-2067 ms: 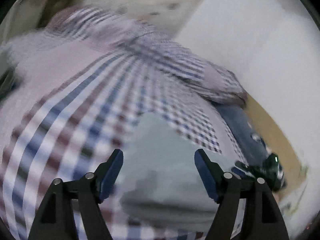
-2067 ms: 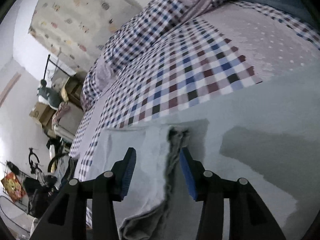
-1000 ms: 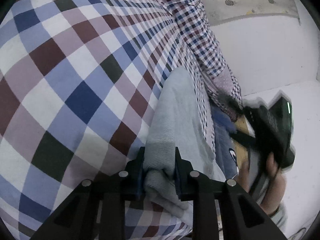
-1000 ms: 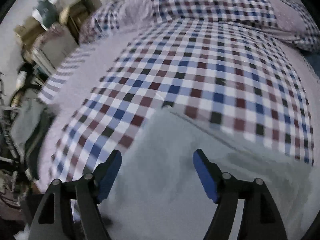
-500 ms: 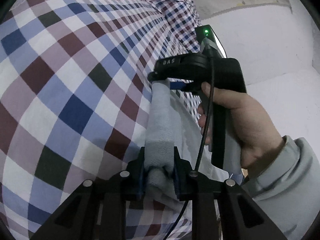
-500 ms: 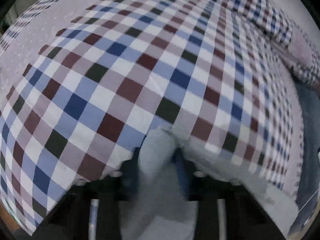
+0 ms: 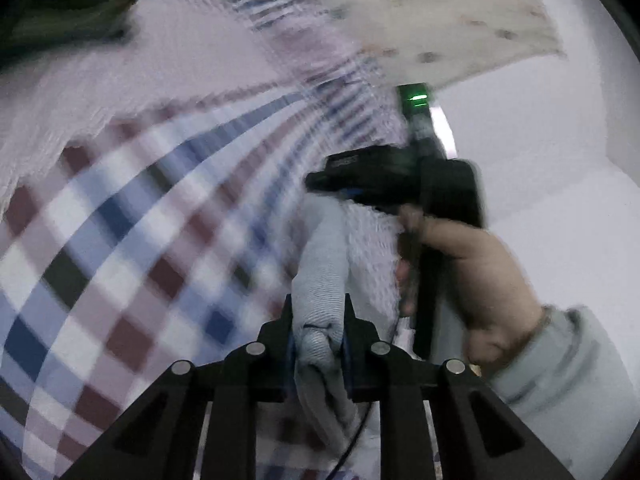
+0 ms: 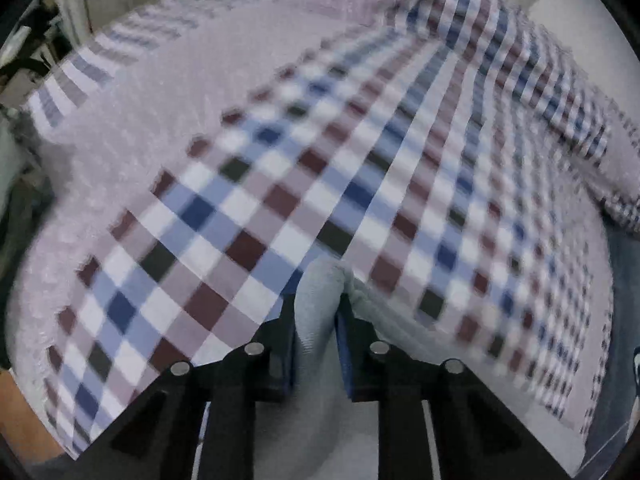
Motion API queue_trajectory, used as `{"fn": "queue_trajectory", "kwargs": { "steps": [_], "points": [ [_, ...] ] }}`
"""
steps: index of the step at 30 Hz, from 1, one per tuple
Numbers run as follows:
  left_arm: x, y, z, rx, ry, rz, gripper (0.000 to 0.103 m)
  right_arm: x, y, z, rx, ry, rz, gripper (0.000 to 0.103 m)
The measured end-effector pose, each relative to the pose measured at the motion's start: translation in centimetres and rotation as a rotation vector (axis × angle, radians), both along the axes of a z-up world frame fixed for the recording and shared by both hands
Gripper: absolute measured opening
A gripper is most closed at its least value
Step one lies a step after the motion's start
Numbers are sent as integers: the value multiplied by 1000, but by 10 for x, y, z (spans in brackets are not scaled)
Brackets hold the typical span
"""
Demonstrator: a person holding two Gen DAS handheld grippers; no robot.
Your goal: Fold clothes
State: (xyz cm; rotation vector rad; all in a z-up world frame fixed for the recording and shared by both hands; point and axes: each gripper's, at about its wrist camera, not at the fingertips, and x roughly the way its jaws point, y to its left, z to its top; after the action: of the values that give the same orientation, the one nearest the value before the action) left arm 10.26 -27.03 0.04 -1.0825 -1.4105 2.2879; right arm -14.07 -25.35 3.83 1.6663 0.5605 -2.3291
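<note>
The big bed [image 8: 248,184] fills most of both views. It has a checked cover [image 7: 120,248] with blue, dark red, white and dark squares, and a plain pale pink part [image 8: 132,136] beside the squares. Both views are blurry. In the left wrist view there is a white wall [image 7: 552,152] past the bed, and a pale sheet with small spots [image 7: 432,16] hangs above it. In the right wrist view some dim stuff sits at the far left edge of the room, too blurry to name.

A light grey garment [image 7: 320,264] is the thing being folded. It is held up above the checked cover, stretched between the two grippers.

The left gripper [image 7: 318,340] is squeezed tight on one end of the grey garment. The cloth bunches up between its two black fingers [image 7: 276,336] and sticks out in front as a thick roll. A bit of it hangs down below too.

The right gripper [image 8: 318,320] is also pressed together on the garment [image 8: 316,312]. A fold of grey cloth pokes out in front of its fingers, and more cloth spreads off to the right, low over the bed.

In the left wrist view you can see the right gripper [image 7: 352,194] from outside. It is black with a small green light [image 7: 418,98] on top. A hand [image 7: 460,264] holds its handle, and a light grey sleeve [image 7: 560,368] covers the wrist. The roll of cloth runs from the left gripper up to it.
</note>
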Motion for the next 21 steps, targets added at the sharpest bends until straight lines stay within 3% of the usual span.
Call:
{"fn": "queue_trajectory", "kwargs": {
  "steps": [2, 4, 6, 8, 14, 19, 21],
  "points": [
    [-3, -3, -17, 15, -71, 13, 20, -1, -2, -8, -22, -21, -33, 33],
    [-7, -2, -19, -3, -86, 9, 22, 2, -4, -3, -77, -24, -42, 54],
    [-12, -1, -19, -9, -83, 6, 26, 7, -6, 9, -106, -13, -24, 56],
    [-14, -1, -22, -1, -88, 7, 36, 14, -1, 28, -142, 13, -14, 59],
    [-20, -9, -38, 111, -111, -35, 39, 60, 43, 78, -285, 91, 23, 66],
    [-44, -12, -38, 189, -139, -183, 39, 142, 60, 88, -234, 239, 172, 73],
    [-49, -13, -36, 206, -139, -233, 49, 170, 55, 74, -185, 299, 255, 75]
  ]
}}
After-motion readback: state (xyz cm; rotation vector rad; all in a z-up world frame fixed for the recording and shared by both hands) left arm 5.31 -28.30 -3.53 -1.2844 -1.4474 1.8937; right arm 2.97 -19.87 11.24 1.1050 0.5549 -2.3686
